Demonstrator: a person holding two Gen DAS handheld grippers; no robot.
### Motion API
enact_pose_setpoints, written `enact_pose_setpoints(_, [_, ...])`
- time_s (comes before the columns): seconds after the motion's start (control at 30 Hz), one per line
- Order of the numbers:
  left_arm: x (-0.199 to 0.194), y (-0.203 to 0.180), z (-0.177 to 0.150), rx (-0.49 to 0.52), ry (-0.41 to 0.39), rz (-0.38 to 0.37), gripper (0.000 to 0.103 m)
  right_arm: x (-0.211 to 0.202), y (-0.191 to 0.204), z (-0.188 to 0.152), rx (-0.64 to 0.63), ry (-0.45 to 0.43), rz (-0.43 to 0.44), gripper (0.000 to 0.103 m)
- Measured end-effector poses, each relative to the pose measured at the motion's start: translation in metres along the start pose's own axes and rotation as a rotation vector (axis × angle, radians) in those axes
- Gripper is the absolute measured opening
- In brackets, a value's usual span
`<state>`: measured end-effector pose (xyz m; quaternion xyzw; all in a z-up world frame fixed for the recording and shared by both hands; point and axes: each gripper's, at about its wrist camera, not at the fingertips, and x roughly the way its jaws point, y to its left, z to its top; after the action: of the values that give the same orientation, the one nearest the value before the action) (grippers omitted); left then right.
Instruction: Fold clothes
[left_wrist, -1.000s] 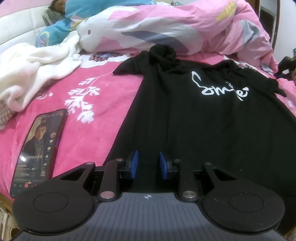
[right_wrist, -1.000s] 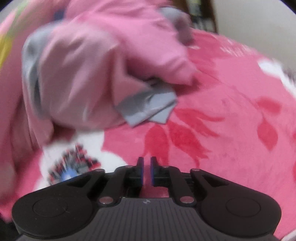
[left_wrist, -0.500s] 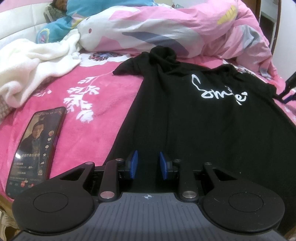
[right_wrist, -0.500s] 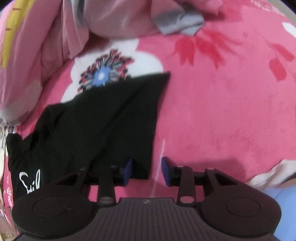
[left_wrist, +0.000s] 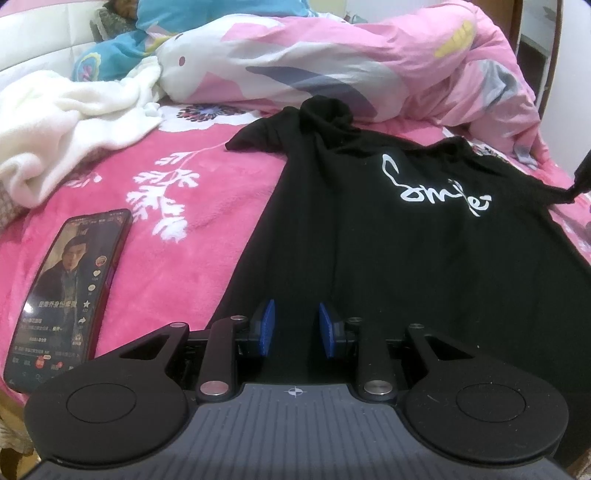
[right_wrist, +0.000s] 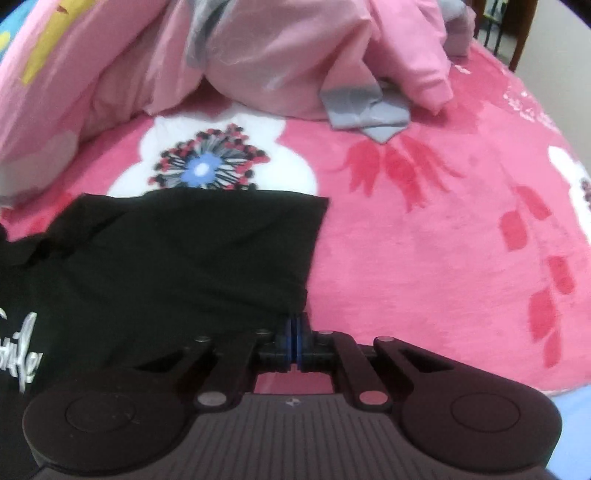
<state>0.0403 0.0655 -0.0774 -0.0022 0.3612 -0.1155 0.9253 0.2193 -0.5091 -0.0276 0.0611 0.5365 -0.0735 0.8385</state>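
My right gripper (right_wrist: 294, 334) has its blue pads pressed together on the edge of the black T-shirt (left_wrist: 424, 266), right at the corner of the sleeve (right_wrist: 207, 243), which lies flat over the pink floral blanket (right_wrist: 424, 240). In the left wrist view that pinch shows at the far right edge, where the cloth is drawn up into a small dark peak off the bed.

My left gripper (left_wrist: 295, 328) stands with a clear gap between its blue pads and nothing in them. It hangs low over the shirt's bottom end, near the hem; whether it touches the fabric I can't tell.

The shirt is spread face up across the blanket, white script print (left_wrist: 436, 188) showing, the body mostly flat. The far sleeve (left_wrist: 258, 138) is stretched out to the side, and the collar area is bunched against the pink quilt (left_wrist: 351, 66) heaped behind it. No fold line across the body that I can see, so I judge the folding itself is all ahead for this one: sleeves in, then the body over.

Off to my left, a phone (left_wrist: 70, 291) with its screen lit lies on the blanket beside the shirt, apart from it, and a white towel (left_wrist: 62, 122) sits further back. No folded pile of clothes in either view.
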Motion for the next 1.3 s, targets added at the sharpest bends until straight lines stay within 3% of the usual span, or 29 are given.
enact_pose_setpoints(0.23, [0.0, 0.0, -0.001, 0.002, -0.002, -0.001, 0.027, 0.029, 0.005, -0.006, -0.014, 0.008, -0.108, 0.004])
enact_pose_setpoints(0.3, [0.001, 0.001, 0.0, 0.001, -0.002, -0.003, 0.027, 0.031, 0.003, -0.008, 0.001, -0.01, -0.128, 0.013])
enact_pose_setpoints(0.37, [0.001, 0.001, 0.0, 0.001, -0.002, -0.005, 0.027, 0.015, -0.006, -0.011, 0.056, -0.064, -0.136, 0.032])
enact_pose_setpoints(0.4, [0.001, 0.001, 0.0, 0.002, -0.002, -0.005, 0.027, 0.005, -0.011, -0.013, 0.083, -0.094, -0.14, 0.032])
enact_pose_setpoints(0.5, [0.001, 0.002, 0.0, 0.002, -0.005, -0.008, 0.027, -0.039, -0.016, -0.028, 0.107, -0.191, -0.115, 0.032])
enact_pose_setpoints(0.6, [0.001, 0.002, 0.0, -0.001, -0.006, -0.01, 0.027, -0.086, -0.009, -0.06, 0.116, -0.245, 0.054, 0.032])
enact_pose_setpoints(0.67, [0.002, 0.002, 0.0, -0.003, -0.007, -0.01, 0.027, -0.103, 0.004, -0.082, 0.075, -0.222, 0.164, 0.032])
enact_pose_setpoints(0.77, [0.003, 0.002, 0.001, -0.006, -0.006, -0.01, 0.027, -0.108, 0.046, -0.119, -0.094, -0.185, 0.247, 0.029])
enact_pose_setpoints(0.87, [0.003, 0.002, 0.002, -0.012, -0.005, -0.009, 0.027, -0.094, 0.1, -0.148, -0.328, -0.203, 0.26, 0.015])
enact_pose_setpoints(0.93, [0.004, 0.002, 0.002, -0.013, -0.004, -0.009, 0.027, -0.077, 0.127, -0.166, -0.446, -0.188, 0.265, 0.011])
enact_pose_setpoints(1.07, [0.004, 0.003, 0.002, -0.015, -0.003, -0.009, 0.027, -0.057, 0.133, -0.204, -0.641, -0.132, 0.099, 0.005])
enact_pose_setpoints(1.13, [0.004, 0.003, 0.002, -0.012, -0.003, -0.01, 0.027, -0.065, 0.122, -0.203, -0.616, -0.123, -0.037, 0.007])
enact_pose_setpoints(1.23, [0.004, 0.003, 0.002, -0.014, -0.003, -0.012, 0.027, -0.081, 0.114, -0.194, -0.561, -0.178, -0.051, 0.007])
enact_pose_setpoints(1.3, [0.003, 0.003, 0.002, -0.019, -0.003, -0.01, 0.027, -0.088, 0.124, -0.198, -0.593, -0.235, 0.023, 0.007])
